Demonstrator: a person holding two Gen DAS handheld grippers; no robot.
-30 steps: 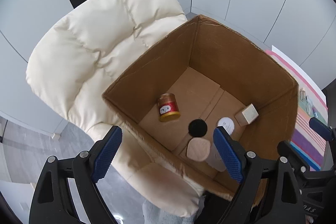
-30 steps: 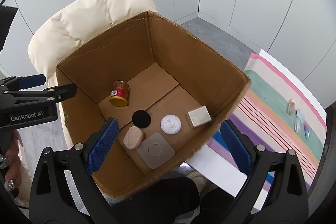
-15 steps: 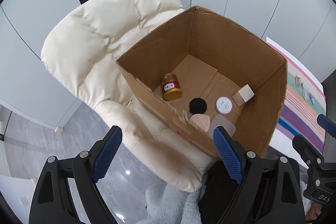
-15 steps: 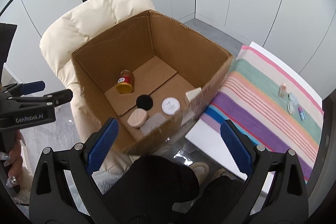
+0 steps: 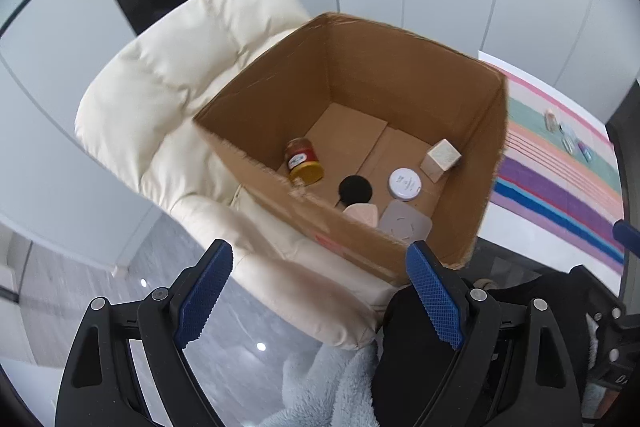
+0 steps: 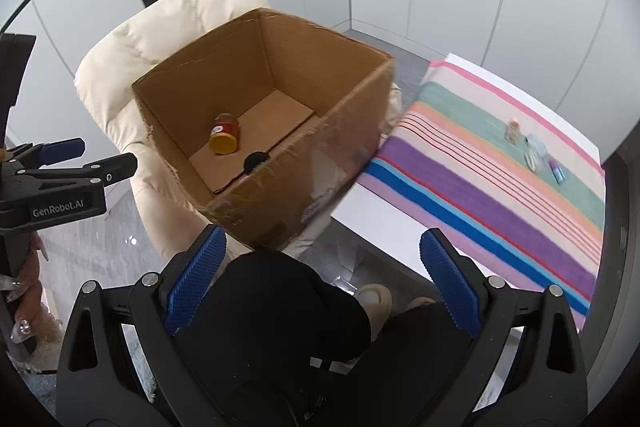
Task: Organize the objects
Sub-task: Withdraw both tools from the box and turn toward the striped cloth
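An open cardboard box [image 5: 492, 147] [image 6: 288, 187] rests on a cream padded armchair [image 5: 160, 99] [image 6: 116, 67]. On its floor lie a red jar with a gold lid [image 5: 304, 161] [image 6: 225, 135], a black disc [image 5: 355, 187] [image 6: 255, 159], a white round tin [image 5: 405, 183], a pale cube [image 5: 440, 159], a pink pad [image 5: 361, 214] and a grey square pad [image 5: 405, 223]. My left gripper [image 5: 320, 297] is open and empty, short of the box's near wall. My right gripper [image 6: 322, 277] is open and empty too, above a person's dark-clad lap. Several small bottles [image 6: 534, 149] [image 5: 568, 135] lie on the striped cloth.
A table with a striped cloth [image 6: 500, 179] [image 5: 560, 183] stands to the right of the box. A person's hand [image 6: 24, 291] holds the left gripper's handle at the left edge. A light blue fleece [image 5: 332, 387] lies below. Glossy grey floor and white wall panels surround the chair.
Both grippers have drawn back from above the box, which now sits farther off. The right view has swung toward the striped table, and the near wall hides most things in the box.
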